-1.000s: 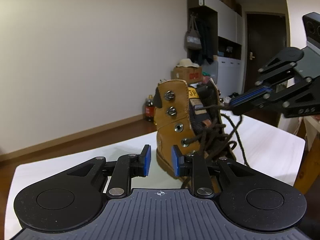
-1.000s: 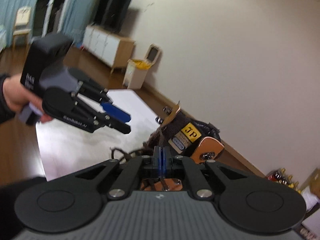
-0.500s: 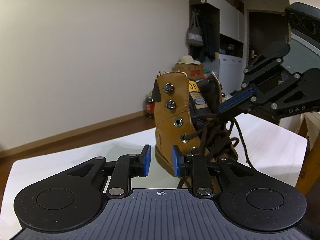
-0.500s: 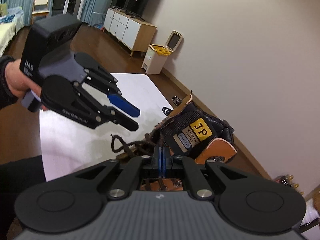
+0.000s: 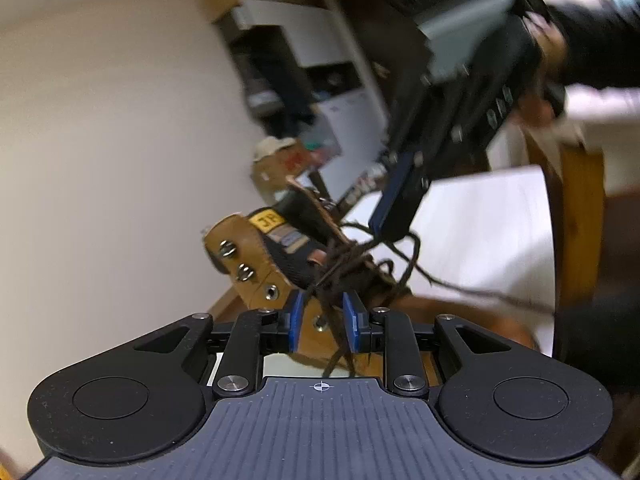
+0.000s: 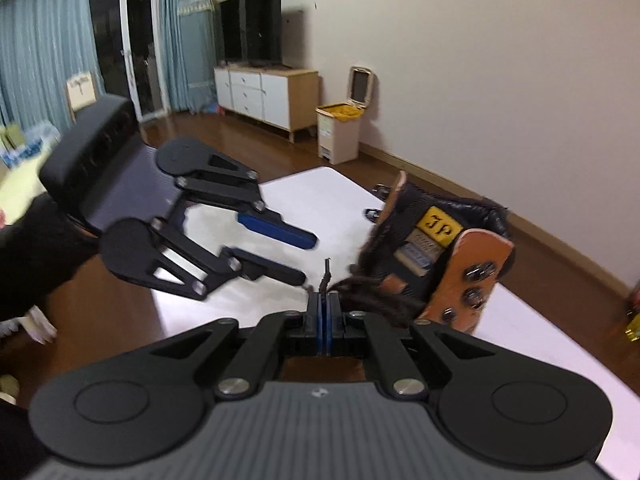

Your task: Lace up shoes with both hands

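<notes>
A tan lace-up boot with a yellow tongue label stands on the white table, its dark brown lace bunched loosely at the front. My left gripper is open close to the boot's eyelets, with lace strands hanging in the gap between its blue pads and not pinched. From the right wrist view the left gripper points toward the boot. My right gripper is shut on the lace, whose stiff tip sticks out past the pads. The left wrist view is blurred.
A person's hand in a black sleeve holds the left gripper. A lidded waste bin and a white TV cabinet stand by the far wall. A wooden frame rises past the table's right edge.
The left gripper has rolled and moved in onto the boot, so lace strands now lie between its fingers. The right gripper has turned and still pinches the lace.
</notes>
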### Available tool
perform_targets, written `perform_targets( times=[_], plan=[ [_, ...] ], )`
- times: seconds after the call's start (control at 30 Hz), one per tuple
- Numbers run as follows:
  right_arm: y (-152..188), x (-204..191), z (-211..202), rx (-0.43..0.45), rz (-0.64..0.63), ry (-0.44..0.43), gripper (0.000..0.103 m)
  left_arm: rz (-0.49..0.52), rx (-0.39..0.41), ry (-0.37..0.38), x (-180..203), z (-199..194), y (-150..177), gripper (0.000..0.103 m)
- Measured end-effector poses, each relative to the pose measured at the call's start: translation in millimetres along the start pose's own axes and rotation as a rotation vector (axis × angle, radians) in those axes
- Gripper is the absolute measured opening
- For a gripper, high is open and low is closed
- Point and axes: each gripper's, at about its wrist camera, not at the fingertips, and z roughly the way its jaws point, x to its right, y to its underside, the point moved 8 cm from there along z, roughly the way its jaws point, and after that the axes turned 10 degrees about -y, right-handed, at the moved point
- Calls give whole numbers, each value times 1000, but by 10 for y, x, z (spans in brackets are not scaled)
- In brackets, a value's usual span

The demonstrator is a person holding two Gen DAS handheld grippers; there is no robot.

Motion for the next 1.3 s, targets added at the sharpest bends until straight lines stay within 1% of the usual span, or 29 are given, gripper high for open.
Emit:
perform_targets(
  times=[0.03,0.13,0.17,0.2,0.3,0.4,0.47,0.5,0.57,0.67,0.73,0.83,0.93,1.07,1.13,1.23,1.3],
  plan=[
    [4,-52,-20,-2,-5,-12,3,28,-5,15,28,2,0,25],
    [11,-129,-30,-24,-22,-32,3,70,-7,41,96,32,-12,24],
    [1,-135,-18,-27,-26,-34,3,83,-10,55,125,41,-16,16],
    [-11,-140,2,-31,-27,-36,3,86,-14,66,142,49,-17,6],
    [-32,-125,65,-34,-31,-31,3,81,-14,96,194,55,-31,3],
    [-5,-89,144,-37,-26,-19,3,75,-26,102,225,59,-36,2],
    [33,-77,156,-39,-22,-11,3,73,-41,102,222,-28,21,2],
    [47,-79,164,-42,-24,-9,3,83,-61,93,224,-50,52,2],
    [82,-95,189,-57,-44,28,4,108,-95,77,228,-30,67,2],
    [78,-172,200,-58,-107,78,5,128,-120,69,226,-19,66,2],
    [41,-250,204,-35,-173,119,9,132,-122,71,230,-21,57,2],
    [9,-311,252,-21,-243,150,13,146,-123,71,239,-28,40,2],
    [11,-331,326,-41,-283,145,13,152,-117,76,259,-41,8,2],
    [30,-307,403,-63,-305,140,12,147,-114,78,257,-48,-9,2],
    [53,-308,427,-73,-316,138,5,134,-112,78,253,-42,-7,2],
    [68,-312,405,-51,-305,122,4,103,-108,79,236,-31,6,2],
    [70,-286,372,-31,-283,116,4,55,-105,74,198,-19,10,3]
  ],
)
